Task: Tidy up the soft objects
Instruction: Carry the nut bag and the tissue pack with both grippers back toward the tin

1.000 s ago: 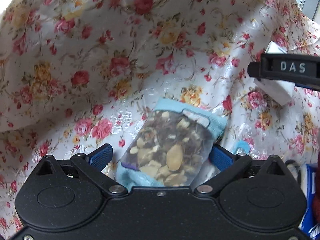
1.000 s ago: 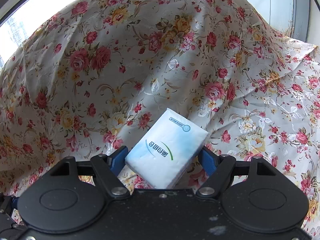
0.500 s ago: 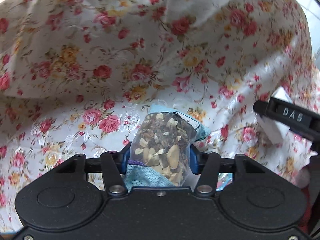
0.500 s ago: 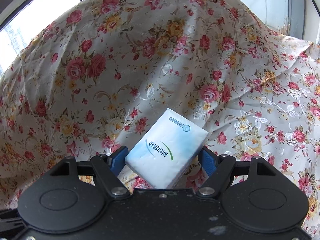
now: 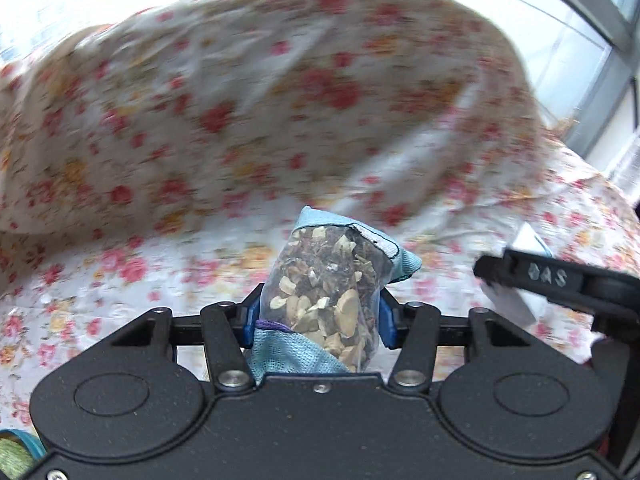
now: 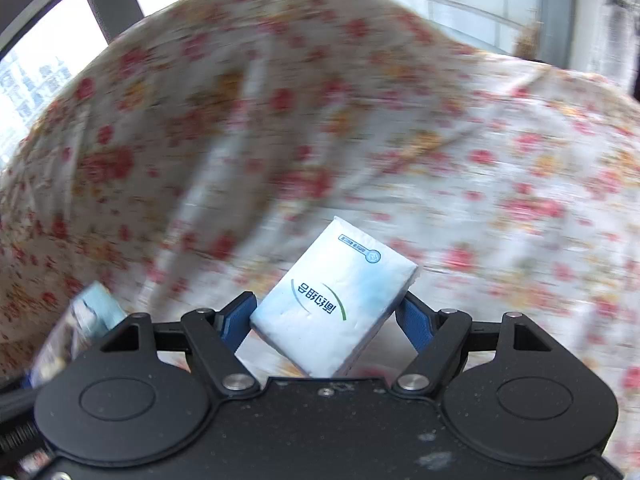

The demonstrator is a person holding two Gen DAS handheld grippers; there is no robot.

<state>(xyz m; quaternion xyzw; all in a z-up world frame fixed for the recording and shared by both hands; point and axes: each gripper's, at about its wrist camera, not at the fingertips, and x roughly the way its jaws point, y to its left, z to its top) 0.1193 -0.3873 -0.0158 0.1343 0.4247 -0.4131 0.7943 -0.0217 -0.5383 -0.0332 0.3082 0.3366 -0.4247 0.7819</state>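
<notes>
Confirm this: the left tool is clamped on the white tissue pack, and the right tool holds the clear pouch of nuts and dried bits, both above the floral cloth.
The items are swapped. The left wrist view shows the left tool clamped on the nut pouch; the right tool holds the tissue pack. Both are above the floral cloth.

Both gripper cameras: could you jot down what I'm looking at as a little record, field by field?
setting: flowered cloth draped over the surface and humped up behind
left gripper: shut on a clear snack bag of nuts and dried bits, with light blue fabric edging
right gripper: shut on a white tissue pack, held tilted
both items: raised off the cloth
background: bright windows
picture quality: cloth blurred
</notes>
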